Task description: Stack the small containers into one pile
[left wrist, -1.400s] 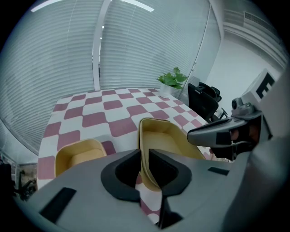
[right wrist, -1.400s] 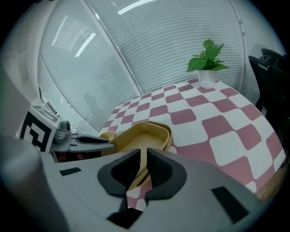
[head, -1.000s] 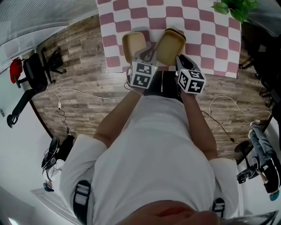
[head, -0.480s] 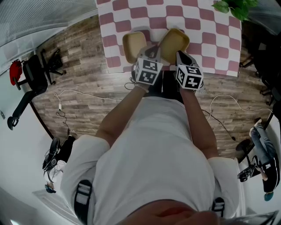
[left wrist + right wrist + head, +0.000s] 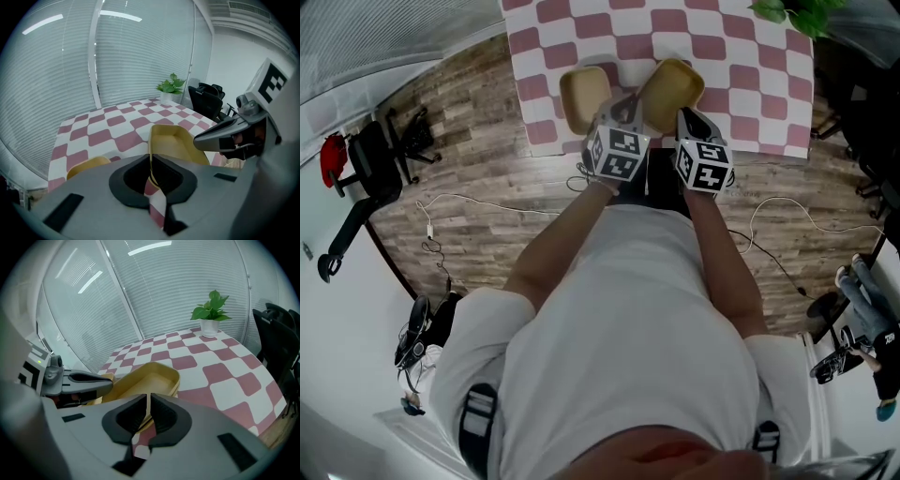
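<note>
Two small yellow containers are on the pink-and-white checked table. One container rests flat near the table's front edge, and also shows at the lower left in the left gripper view. The other container is tilted, and both grippers hold it. My left gripper is shut on its near rim, with the tub just beyond the jaws. My right gripper is shut on the opposite rim of the same tub.
A potted plant stands at the table's far right corner. The table's front edge lies just under the grippers, with wooden floor below. Black office chairs stand to the right of the table, and window blinds are behind it.
My left gripper has moved right, onto the tilted container's rim. The container has shifted slightly farther onto the table. The right gripper has barely moved.
</note>
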